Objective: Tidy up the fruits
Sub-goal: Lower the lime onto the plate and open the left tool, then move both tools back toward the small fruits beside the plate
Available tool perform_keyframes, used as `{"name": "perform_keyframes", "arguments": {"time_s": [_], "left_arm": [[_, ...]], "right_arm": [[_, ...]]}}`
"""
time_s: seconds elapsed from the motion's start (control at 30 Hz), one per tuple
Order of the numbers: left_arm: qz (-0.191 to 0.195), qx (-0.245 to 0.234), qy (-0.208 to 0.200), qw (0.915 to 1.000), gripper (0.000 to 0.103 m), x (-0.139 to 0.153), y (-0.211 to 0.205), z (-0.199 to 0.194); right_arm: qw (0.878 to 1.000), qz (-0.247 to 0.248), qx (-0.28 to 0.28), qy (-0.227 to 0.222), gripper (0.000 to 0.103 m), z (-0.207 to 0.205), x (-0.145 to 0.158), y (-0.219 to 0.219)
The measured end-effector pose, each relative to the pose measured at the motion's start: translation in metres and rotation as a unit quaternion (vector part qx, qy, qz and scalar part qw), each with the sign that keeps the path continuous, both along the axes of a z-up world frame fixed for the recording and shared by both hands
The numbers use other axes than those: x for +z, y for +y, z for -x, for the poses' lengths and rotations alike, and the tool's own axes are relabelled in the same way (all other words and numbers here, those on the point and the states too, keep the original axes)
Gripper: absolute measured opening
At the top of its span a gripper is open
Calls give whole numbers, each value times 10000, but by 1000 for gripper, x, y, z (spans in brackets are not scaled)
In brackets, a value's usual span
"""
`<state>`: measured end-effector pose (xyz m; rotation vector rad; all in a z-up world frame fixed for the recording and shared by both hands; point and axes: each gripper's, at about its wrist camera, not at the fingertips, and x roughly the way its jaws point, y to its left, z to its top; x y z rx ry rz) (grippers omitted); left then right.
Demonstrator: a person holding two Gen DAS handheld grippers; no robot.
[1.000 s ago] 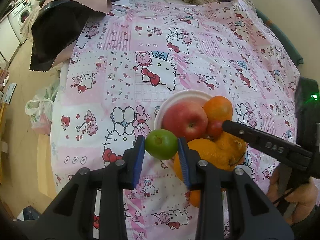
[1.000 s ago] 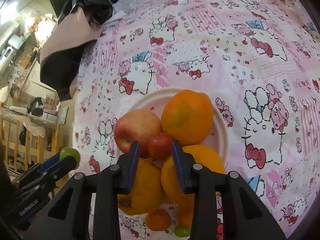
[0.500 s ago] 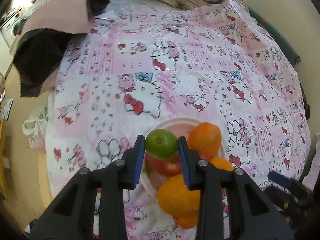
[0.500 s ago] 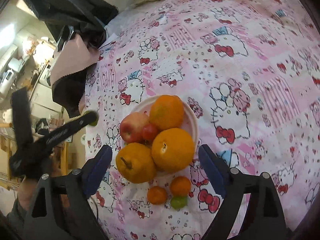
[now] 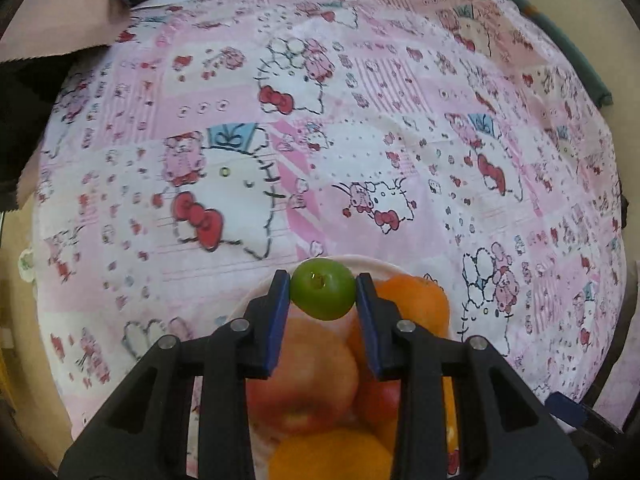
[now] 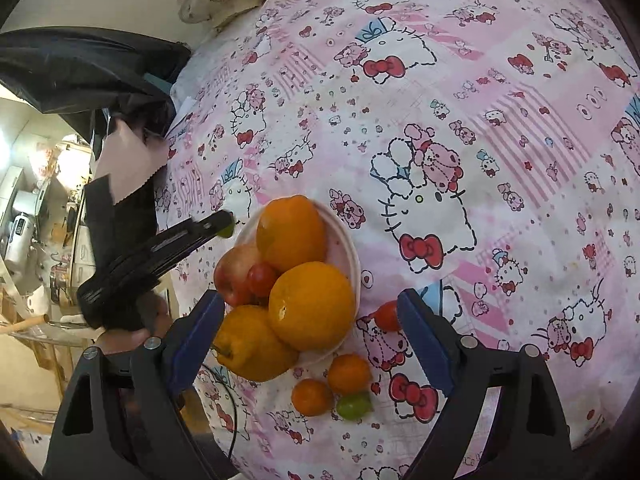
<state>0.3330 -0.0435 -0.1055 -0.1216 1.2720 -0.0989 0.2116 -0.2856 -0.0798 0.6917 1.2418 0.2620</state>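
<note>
I am holding the green fruit (image 5: 322,295) clamped in the left gripper (image 5: 322,300) over the plate (image 6: 352,256) — the right gripper (image 6: 310,322) jaws are standing apart, empty. Four small fruits are waiting on the bed.

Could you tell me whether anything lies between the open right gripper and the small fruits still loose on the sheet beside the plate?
Nothing visible does: the right gripper is open above them, and the tangerines and green fruit lie uncovered.

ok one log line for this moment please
left claw: shut on green fruit, over plate | right claw: open, empty | loose by plate: small tomato
</note>
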Motion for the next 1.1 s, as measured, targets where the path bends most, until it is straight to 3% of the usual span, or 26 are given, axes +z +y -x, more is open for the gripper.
{"name": "perform_keyframes", "arguments": {"time_s": [0.23, 0.47, 0.5, 0.57, 0.6, 0.7, 1.1], "left_arm": [[-109, -93, 299, 9995, 29, -23, -9, -5], [-169, -233, 391, 9988, 32, -26, -13, -2], [-219, -246, 382, 9987, 34, -26, -13, -1], [-500, -234, 325, 9979, 53, -23, -14, 0], [-555, -229, 309, 9977, 57, -23, -13, 0], [-466, -127, 285, 9984, 73, -16, -5, 4], [-609, -150, -355, 9974, 73, 44, 1, 38]], "right_arm": [[10000, 36, 28, -2, 90, -4, -1, 2], [10000, 16, 47, 5, 90, -3, 0, 3], [10000, 20, 49, 1, 90, -3, 0, 3], [10000, 44, 60, -8, 90, -3, 0, 4], [10000, 64, 53, -9, 90, -3, 0, 4], [10000, 65, 27, 10, 90, -3, -1, 2], [9995, 227, 191, -88, 90, 0, 6, 8]]}}
